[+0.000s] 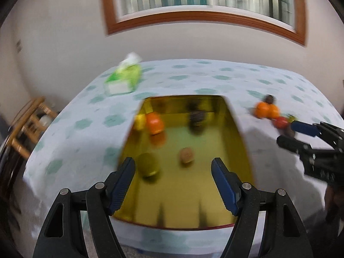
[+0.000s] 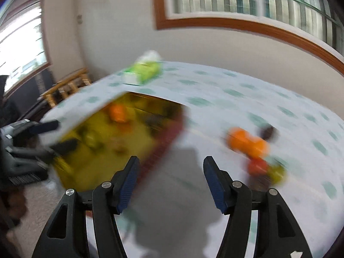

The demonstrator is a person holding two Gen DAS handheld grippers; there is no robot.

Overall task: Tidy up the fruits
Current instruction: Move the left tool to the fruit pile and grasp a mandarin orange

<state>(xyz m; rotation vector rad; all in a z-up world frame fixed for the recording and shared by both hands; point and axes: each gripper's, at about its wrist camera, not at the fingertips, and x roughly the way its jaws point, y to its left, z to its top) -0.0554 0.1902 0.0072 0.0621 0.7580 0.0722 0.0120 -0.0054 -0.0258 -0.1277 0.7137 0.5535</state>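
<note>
A gold tin (image 1: pixel 178 195) lies on the table and holds an orange (image 1: pixel 154 123), a yellow fruit (image 1: pixel 139 122), a dark fruit (image 1: pixel 196 118), a brown one (image 1: pixel 186 154) and a green one (image 1: pixel 148 164). My left gripper (image 1: pixel 173 162) hangs open over the tin's near end, with nothing between its fingers. To the right of the tin lies a loose pile: two oranges (image 2: pixel 247 142), a red fruit (image 2: pixel 258 166), a yellow-green one (image 2: pixel 277 173) and a dark one (image 2: pixel 267 132). My right gripper (image 2: pixel 171 160) is open and empty over bare cloth between the tin (image 2: pixel 107 157) and the pile. Both views are blurred.
A green tissue pack (image 1: pixel 124 77) sits at the table's far left. The tablecloth (image 2: pixel 236 99) is white with green spots. A wooden chair (image 1: pixel 28 124) stands off the left edge. The wall and a window run behind the table.
</note>
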